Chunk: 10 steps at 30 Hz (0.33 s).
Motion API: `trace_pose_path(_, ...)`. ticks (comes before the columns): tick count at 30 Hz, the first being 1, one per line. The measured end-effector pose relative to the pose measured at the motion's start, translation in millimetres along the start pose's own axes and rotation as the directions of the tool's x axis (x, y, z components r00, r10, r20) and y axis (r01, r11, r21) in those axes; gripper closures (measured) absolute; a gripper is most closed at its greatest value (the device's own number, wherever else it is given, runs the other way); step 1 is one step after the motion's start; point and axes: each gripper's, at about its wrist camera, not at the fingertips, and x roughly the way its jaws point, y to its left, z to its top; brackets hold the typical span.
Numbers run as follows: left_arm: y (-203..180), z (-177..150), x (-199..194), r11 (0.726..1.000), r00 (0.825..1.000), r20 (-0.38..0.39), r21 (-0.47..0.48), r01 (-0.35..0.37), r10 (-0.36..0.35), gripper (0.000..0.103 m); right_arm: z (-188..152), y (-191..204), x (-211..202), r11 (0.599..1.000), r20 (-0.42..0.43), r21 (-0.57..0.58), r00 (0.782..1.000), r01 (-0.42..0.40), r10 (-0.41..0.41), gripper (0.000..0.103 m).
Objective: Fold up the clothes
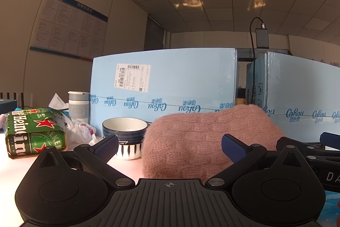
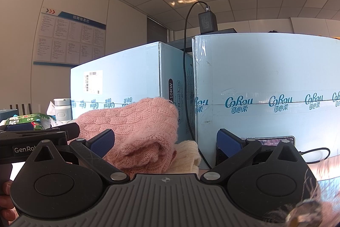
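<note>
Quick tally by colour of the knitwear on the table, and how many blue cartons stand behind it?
Pink knit garments: 1, the pink sweater, folded in a bundle
Cream knit garments: 1, the cream knit, partly under the pink one
Light blue cartons: 2, the left carton and the right carton
Total: 4
Both tools stand open, holding nothing.
</note>
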Motion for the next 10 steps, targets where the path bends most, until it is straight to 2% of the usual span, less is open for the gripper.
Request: trace_pose_path(10, -0.7, 0.2, 0.0, 1.000, 1.000, 0.000, 0.001, 0.002, -0.002, 0.000, -0.1, -0.1, -0.1, 1.000, 0.000, 0.000, 1.000, 0.000, 0.000, 0.000)
